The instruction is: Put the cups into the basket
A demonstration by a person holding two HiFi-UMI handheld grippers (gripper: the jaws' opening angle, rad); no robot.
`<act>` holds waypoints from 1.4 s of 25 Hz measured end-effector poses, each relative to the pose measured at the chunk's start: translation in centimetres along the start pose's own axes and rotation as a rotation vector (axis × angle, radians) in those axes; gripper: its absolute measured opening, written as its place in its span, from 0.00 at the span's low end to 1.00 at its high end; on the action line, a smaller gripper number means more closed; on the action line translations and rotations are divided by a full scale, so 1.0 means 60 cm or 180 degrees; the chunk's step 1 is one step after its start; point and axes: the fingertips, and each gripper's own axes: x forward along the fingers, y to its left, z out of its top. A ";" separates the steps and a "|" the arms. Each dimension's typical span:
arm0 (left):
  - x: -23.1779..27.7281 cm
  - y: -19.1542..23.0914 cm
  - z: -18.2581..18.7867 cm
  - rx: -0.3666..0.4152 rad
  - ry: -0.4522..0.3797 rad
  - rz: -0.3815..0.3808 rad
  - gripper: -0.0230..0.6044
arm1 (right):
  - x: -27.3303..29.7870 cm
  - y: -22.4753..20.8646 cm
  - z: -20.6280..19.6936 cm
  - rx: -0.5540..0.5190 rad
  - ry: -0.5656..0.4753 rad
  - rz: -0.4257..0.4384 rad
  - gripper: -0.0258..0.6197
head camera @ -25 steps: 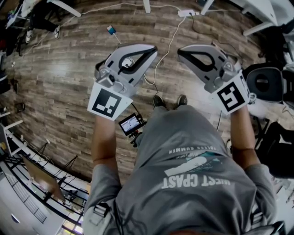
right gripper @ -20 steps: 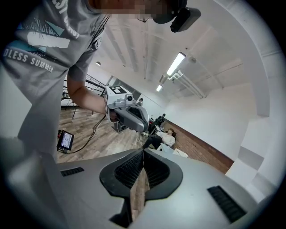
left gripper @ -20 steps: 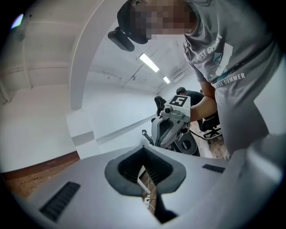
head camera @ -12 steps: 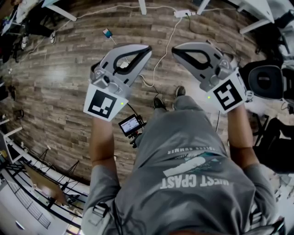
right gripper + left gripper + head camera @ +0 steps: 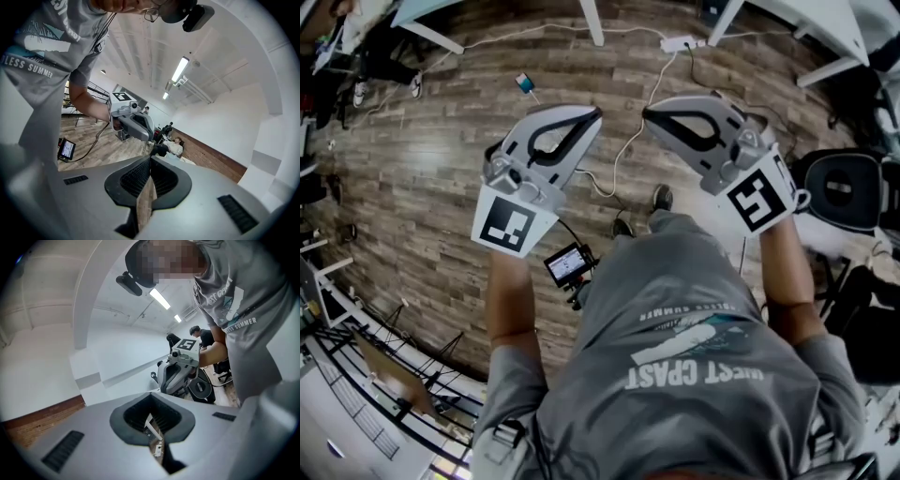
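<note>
No cup and no basket shows in any view. In the head view my left gripper (image 5: 596, 112) and right gripper (image 5: 647, 111) are held out side by side over a wooden floor (image 5: 441, 159), their tips turned toward each other. Both are shut with nothing between the jaws. The left gripper view looks up along its closed jaws (image 5: 150, 398) at the right gripper (image 5: 180, 369) and the person's grey shirt. The right gripper view shows its closed jaws (image 5: 150, 161) and the left gripper (image 5: 133, 123) beyond.
A white cable runs across the floor to a power strip (image 5: 680, 42). A small screen device (image 5: 568, 264) hangs by the person's left leg. White table legs (image 5: 592, 21) stand ahead, a black chair (image 5: 839, 187) at the right, and shelving (image 5: 384, 375) at the lower left.
Both grippers have drifted slightly forward, staying shut. The person's feet have shifted and the floor has slid in the view.
</note>
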 end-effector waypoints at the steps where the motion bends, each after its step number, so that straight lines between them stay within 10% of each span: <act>1: -0.002 0.002 -0.001 -0.0002 0.0009 0.0026 0.03 | 0.003 0.000 0.001 -0.0013 -0.0020 0.0019 0.06; 35: 0.026 0.002 0.023 -0.0007 -0.0177 -0.0159 0.03 | -0.024 -0.007 -0.005 0.0080 0.0085 -0.0115 0.06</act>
